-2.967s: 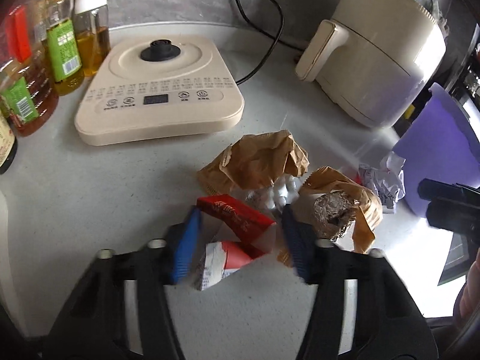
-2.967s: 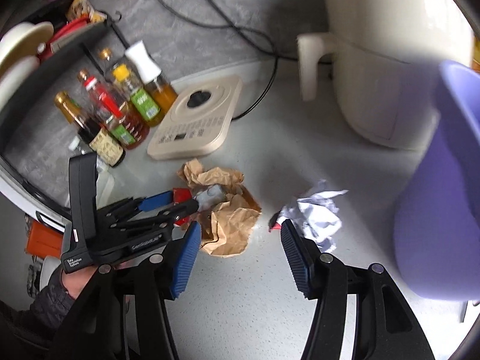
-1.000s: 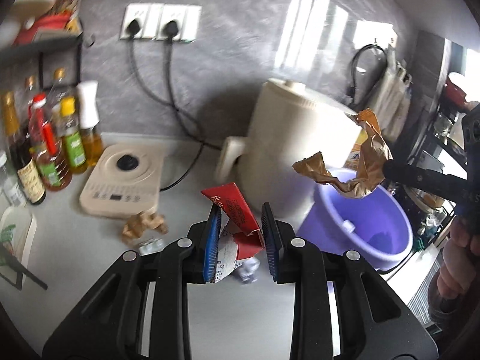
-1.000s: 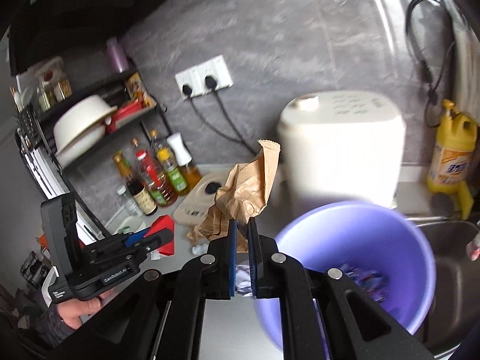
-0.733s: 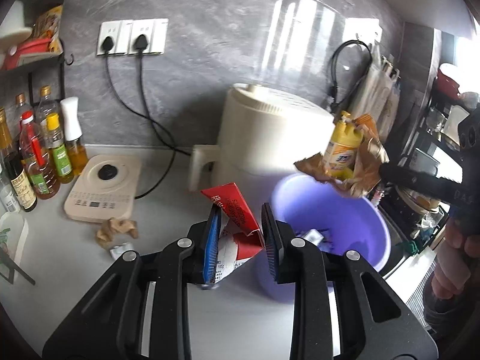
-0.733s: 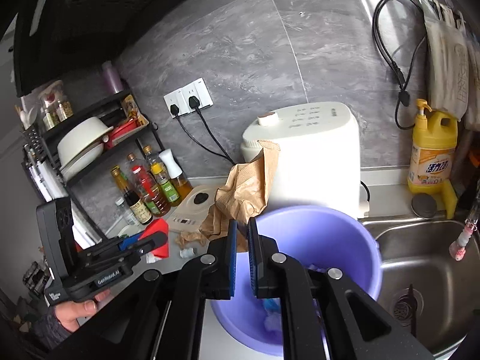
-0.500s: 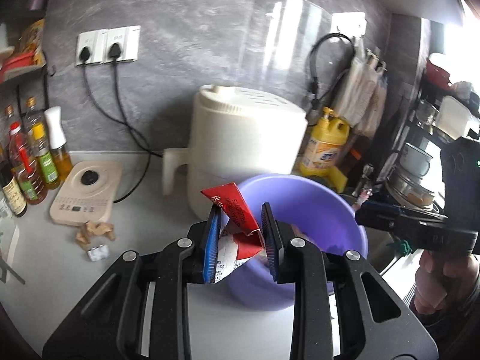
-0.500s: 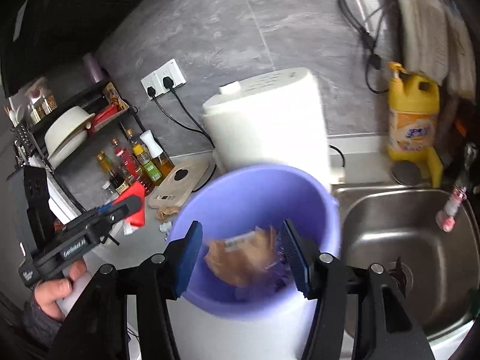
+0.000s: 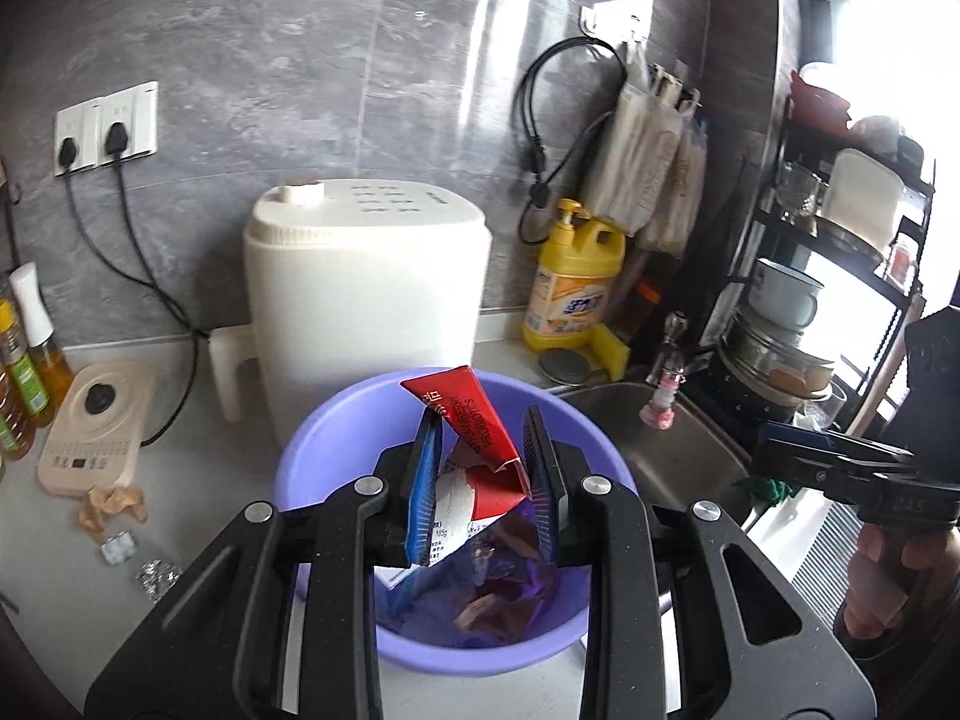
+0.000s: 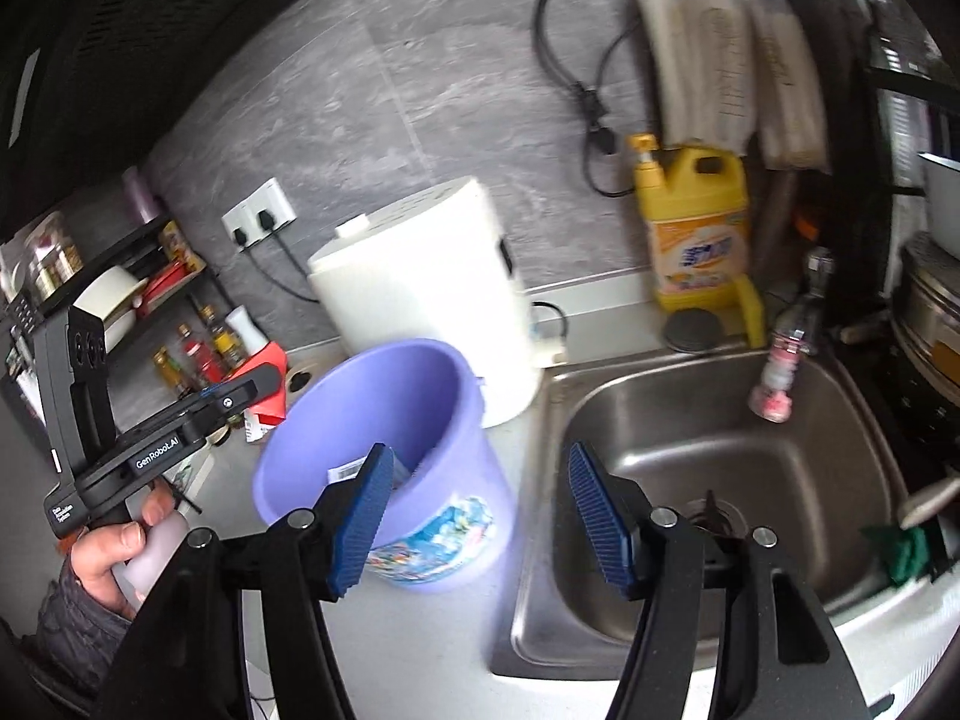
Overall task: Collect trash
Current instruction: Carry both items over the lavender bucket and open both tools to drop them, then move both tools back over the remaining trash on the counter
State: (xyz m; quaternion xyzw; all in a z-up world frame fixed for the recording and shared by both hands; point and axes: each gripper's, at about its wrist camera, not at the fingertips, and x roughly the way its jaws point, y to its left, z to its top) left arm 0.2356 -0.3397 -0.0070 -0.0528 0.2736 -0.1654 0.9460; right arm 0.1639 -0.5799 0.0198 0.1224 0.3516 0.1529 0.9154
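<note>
Over the purple bucket (image 9: 336, 444), left gripper (image 9: 480, 468) clamps red carton (image 9: 474, 438); contents seemingly wrappers.

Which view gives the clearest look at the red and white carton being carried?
The left wrist view: the red and white carton fills the centre, clamped in the left gripper over the purple bucket. The right wrist view shows only a red corner behind that gripper.
</note>
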